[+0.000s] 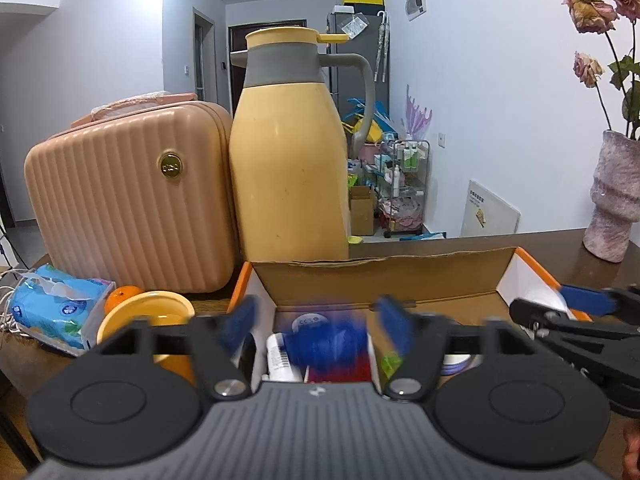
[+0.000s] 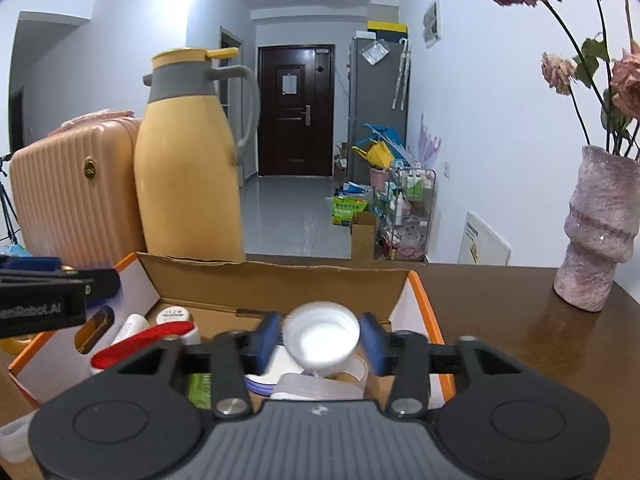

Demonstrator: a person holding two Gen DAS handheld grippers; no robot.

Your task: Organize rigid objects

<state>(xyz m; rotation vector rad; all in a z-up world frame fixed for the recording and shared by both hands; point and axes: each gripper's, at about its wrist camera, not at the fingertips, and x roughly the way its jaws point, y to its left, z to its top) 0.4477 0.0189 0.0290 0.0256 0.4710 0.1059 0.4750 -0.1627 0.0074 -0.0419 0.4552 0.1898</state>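
An open cardboard box [image 1: 380,276] with orange edges lies on the brown table. My left gripper [image 1: 318,320] hovers over its left half with jaws wide open. A blurred blue object [image 1: 326,344] sits between the fingers, clear of both pads, above a white tube [image 1: 280,360] and a red item [image 1: 340,372]. My right gripper [image 2: 321,340] is over the box's [image 2: 280,284] right half, open. A white round cap [image 2: 322,336] sits between its blue pads with slim gaps, above a purple-rimmed disc [image 2: 260,384]. The right gripper's blue fingertip [image 1: 584,299] shows in the left wrist view.
A yellow thermos jug [image 1: 288,168] and a pink ribbed case [image 1: 128,196] stand behind the box. A tissue pack [image 1: 56,308], an orange [image 1: 120,294] and a yellow bowl [image 1: 148,312] lie to the left. A pink vase [image 2: 596,232] with dried roses stands at the right.
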